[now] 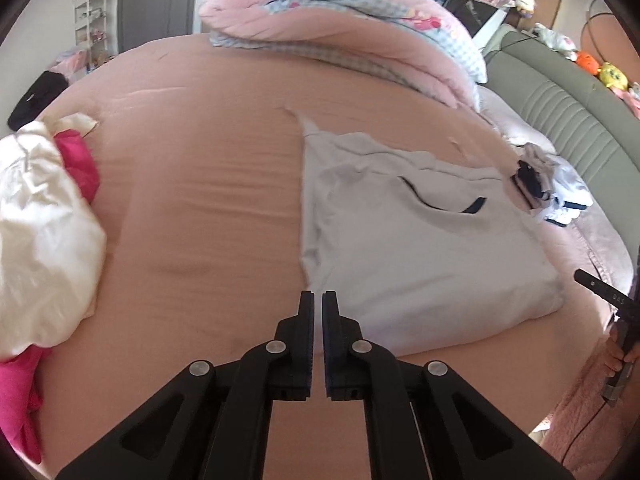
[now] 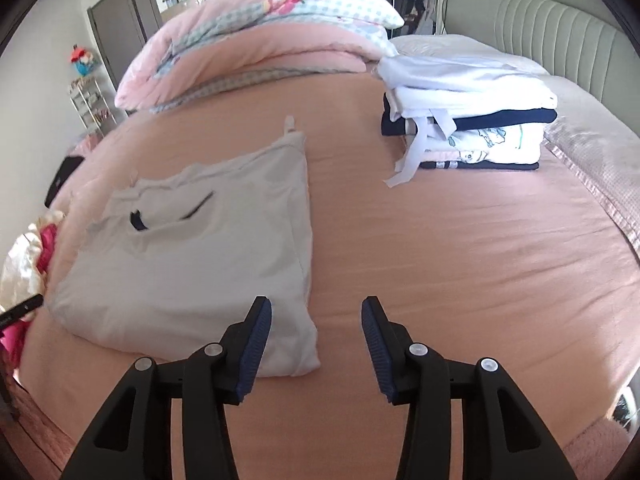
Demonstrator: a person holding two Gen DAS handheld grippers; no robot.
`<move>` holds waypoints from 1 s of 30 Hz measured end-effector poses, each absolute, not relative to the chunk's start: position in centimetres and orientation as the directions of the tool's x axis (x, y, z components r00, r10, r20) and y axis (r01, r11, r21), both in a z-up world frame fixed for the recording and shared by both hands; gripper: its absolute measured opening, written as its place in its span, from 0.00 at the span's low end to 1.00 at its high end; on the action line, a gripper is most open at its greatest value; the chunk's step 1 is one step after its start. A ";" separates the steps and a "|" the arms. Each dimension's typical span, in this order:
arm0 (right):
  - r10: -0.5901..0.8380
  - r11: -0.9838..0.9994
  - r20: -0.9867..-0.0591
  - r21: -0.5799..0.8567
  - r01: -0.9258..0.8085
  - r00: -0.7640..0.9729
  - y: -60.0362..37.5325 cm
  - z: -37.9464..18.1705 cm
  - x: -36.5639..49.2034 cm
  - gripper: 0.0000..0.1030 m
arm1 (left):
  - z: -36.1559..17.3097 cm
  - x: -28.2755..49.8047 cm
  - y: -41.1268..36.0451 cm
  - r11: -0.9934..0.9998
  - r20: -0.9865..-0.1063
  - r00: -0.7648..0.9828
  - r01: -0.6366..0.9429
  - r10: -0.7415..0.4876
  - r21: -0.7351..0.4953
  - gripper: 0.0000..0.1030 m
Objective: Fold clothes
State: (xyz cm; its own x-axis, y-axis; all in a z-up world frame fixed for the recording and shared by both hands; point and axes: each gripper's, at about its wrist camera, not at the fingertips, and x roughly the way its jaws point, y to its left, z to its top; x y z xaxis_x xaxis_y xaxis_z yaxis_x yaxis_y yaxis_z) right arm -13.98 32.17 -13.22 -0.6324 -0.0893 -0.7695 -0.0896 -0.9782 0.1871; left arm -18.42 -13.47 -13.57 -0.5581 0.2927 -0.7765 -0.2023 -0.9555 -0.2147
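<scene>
Right wrist view: folded white garment (image 2: 188, 248) lies flat on the bed (image 2: 460, 240), near-left of the finished stack (image 2: 464, 120). Right gripper (image 2: 316, 312) gapes empty beside it; left gripper (image 1: 318, 300) closed, empty. Fold judged complete; next, transfer to the stack.

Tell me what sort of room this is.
Most likely a bedroom in a home: a bed with a pink sheet, a padded headboard, a rolled quilt and a stack of folded clothes.
</scene>
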 end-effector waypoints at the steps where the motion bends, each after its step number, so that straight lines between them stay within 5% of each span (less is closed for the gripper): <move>1: -0.122 -0.978 -0.766 0.200 -0.054 -0.631 31.6 -13.1 -14.4 0.44 | -13.8 -19.1 -12.2 -0.952 -0.781 -0.548 -0.229 0.300 -0.205 0.05; 6: -0.150 -0.986 -0.810 0.084 0.141 -0.567 25.6 -15.1 -16.7 0.44 | -16.6 -20.4 -8.0 -0.948 -0.832 -0.486 -0.287 0.268 -0.138 0.08; 10: -0.102 -0.988 -0.853 0.026 0.154 -0.512 26.0 -17.0 -16.6 0.44 | -16.6 -20.2 -10.6 -0.966 -0.852 -0.470 -0.217 0.232 -0.143 0.08; 13: -0.090 -0.995 -0.855 0.050 0.091 -0.511 28.9 -16.2 -16.3 0.44 | -15.6 -20.4 -11.3 -0.987 -0.853 -0.512 -0.161 0.103 -0.023 0.08; 16: -0.043 -0.999 -0.855 0.043 0.011 -0.517 31.1 -15.3 -16.8 0.44 | -14.5 -20.8 -8.6 -0.965 -0.809 -0.544 -0.238 0.223 -0.106 0.09; 20: -0.157 -0.987 -0.806 0.115 0.109 -0.571 27.1 -13.8 -18.8 0.46 | -14.7 -21.0 -1.7 -0.907 -0.771 -0.512 -0.369 0.379 -0.202 0.15; 24: -0.285 -0.952 -0.805 0.172 0.254 -0.520 20.7 -15.5 -20.1 0.46 | -17.3 -21.2 3.1 -0.894 -0.820 -0.444 -0.415 0.361 -0.168 0.16; 30: -0.292 -0.931 -0.811 0.120 0.344 -0.507 21.0 -17.1 -17.8 0.43 | -18.8 -20.5 -1.2 -0.913 -0.834 -0.418 -0.343 0.359 -0.221 0.11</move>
State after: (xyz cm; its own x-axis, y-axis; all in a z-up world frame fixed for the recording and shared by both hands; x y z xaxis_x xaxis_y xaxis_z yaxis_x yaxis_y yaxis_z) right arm -17.75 20.97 -17.08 -0.5067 -0.2922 -0.8111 0.3442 -0.9311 0.1204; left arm -20.52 -1.20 -18.79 -0.4183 0.3593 -0.8342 -0.3429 -0.9129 -0.2213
